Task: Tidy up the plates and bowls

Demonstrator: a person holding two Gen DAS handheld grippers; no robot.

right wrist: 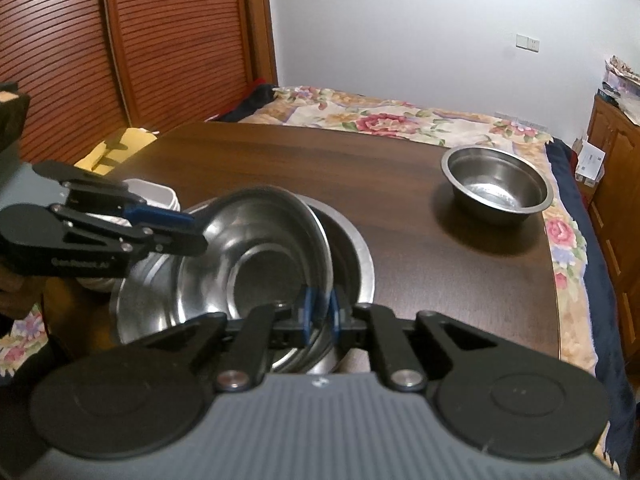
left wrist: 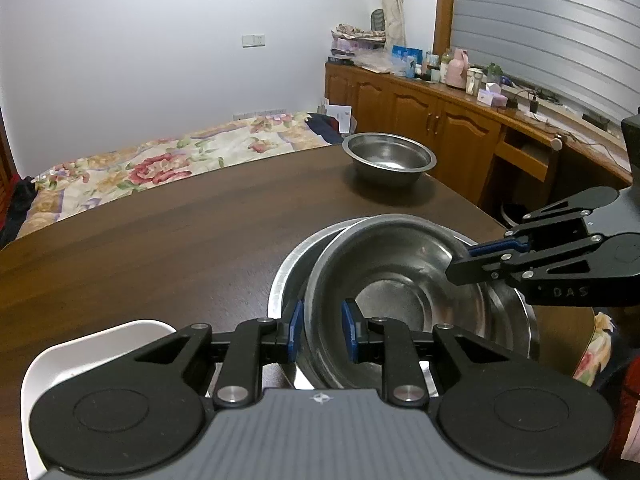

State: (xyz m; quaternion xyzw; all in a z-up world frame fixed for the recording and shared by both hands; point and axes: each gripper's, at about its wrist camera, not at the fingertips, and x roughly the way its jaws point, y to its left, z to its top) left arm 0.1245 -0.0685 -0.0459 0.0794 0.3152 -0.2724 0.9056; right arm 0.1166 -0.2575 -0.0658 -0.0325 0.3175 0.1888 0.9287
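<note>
Bench: one bowl stands alone at the far right corner. Near edge: basin with a tilted inner bowl in it, white dish just beside.

Left tongs straddle the inner bowl's rim, narrowly spread; contact cannot be told. Right tongs are pinched on the opposite rim.

Judged: the bowl should be levelled and settled gently, both rims released together.
</note>
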